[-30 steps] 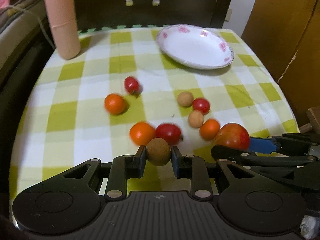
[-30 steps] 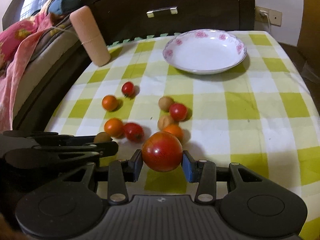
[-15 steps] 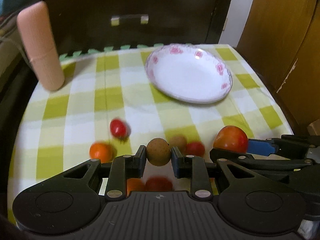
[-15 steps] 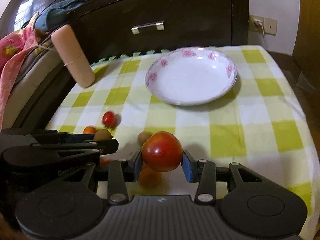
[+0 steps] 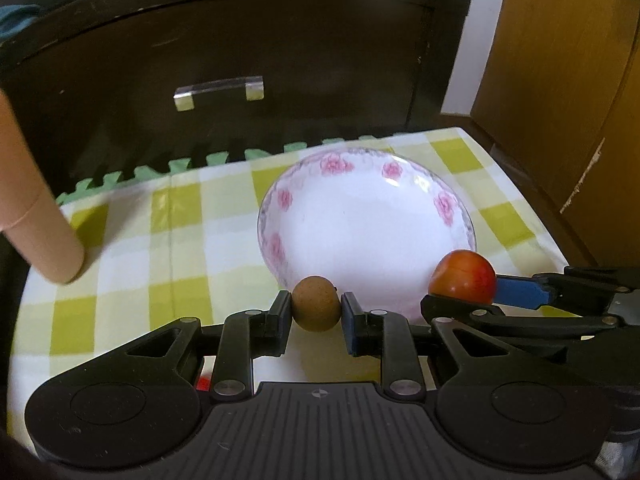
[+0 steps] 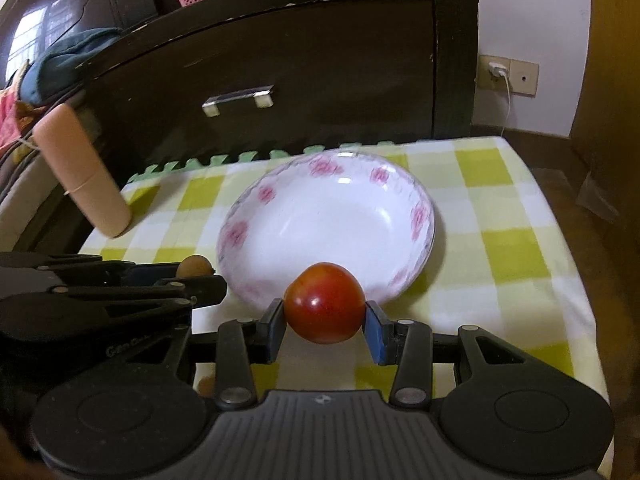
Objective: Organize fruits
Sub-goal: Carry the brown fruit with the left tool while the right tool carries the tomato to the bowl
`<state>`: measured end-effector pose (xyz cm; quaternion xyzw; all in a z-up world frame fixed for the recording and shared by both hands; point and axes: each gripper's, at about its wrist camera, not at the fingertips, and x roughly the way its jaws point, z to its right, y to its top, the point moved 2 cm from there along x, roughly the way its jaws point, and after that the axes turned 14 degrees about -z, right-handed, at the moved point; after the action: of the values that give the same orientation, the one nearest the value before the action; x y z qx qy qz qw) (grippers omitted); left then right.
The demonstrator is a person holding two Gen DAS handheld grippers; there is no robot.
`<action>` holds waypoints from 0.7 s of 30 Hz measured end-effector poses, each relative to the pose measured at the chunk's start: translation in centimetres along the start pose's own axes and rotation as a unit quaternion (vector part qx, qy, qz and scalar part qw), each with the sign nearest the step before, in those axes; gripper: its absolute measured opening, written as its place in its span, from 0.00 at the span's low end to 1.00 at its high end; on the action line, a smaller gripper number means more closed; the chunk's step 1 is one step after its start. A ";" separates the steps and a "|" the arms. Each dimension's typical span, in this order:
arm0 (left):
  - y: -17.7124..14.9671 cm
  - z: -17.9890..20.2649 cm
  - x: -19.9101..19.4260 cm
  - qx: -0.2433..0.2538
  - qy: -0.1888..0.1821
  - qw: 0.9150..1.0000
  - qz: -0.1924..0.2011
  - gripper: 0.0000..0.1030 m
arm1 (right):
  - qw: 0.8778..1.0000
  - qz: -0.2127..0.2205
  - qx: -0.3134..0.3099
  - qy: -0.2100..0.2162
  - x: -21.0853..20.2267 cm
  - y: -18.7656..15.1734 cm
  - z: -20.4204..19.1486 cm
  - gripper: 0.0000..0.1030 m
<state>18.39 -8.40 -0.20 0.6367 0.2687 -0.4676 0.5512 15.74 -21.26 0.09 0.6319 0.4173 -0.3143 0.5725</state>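
Since a second ago both hand-held grippers have travelled away from the scattered fruit toward the far end of the bench; the loose tomatoes and oranges that filled the view then are now almost all out of sight, and the bowl has grown large in both cameras.

The left hand-held gripper (image 5: 316,310) is closed on a small round brown fruit (image 5: 316,309), matte and tan, pinched at its sides just in front of the bowl's near left rim. A sliver of red fruit (image 5: 205,382) shows under this gripper's body. To its right, the right hand-held gripper (image 6: 325,312) is closed on a large glossy red tomato (image 6: 325,308), orange-tinged near the top, held at the bowl's near rim.

The white bowl (image 6: 420,216), shallow with pink flowers around its rim, sits empty on the yellow-and-white checked bench (image 6: 508,248), with bare cloth to its left and right. A peach-coloured cylinder (image 6: 80,172) stands at the far left edge, well apart from the bowl. The bench's right edge drops to the floor. Just beyond the far edge stands a dark cabinet (image 6: 320,60) with a metal handle (image 6: 238,100).
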 end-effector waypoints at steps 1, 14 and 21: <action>0.5 0.0 0.3 0.001 0.000 1.000 0.000 0.31 | 1.000 0.001 0.000 -0.001 0.3 0.4 0.2 0.39; 2.9 -0.4 4.2 0.010 -0.006 1.000 -0.013 0.31 | 1.000 -0.007 -0.012 -0.013 3.9 2.9 1.9 0.39; 3.0 -0.4 4.7 0.016 -0.004 1.000 -0.006 0.31 | 1.000 0.000 -0.018 -0.014 4.6 3.3 1.9 0.40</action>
<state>23.03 -9.56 -3.03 0.6422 0.2628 -0.4774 0.5391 20.88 -22.31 -2.68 0.6168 0.4151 -0.3157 0.5895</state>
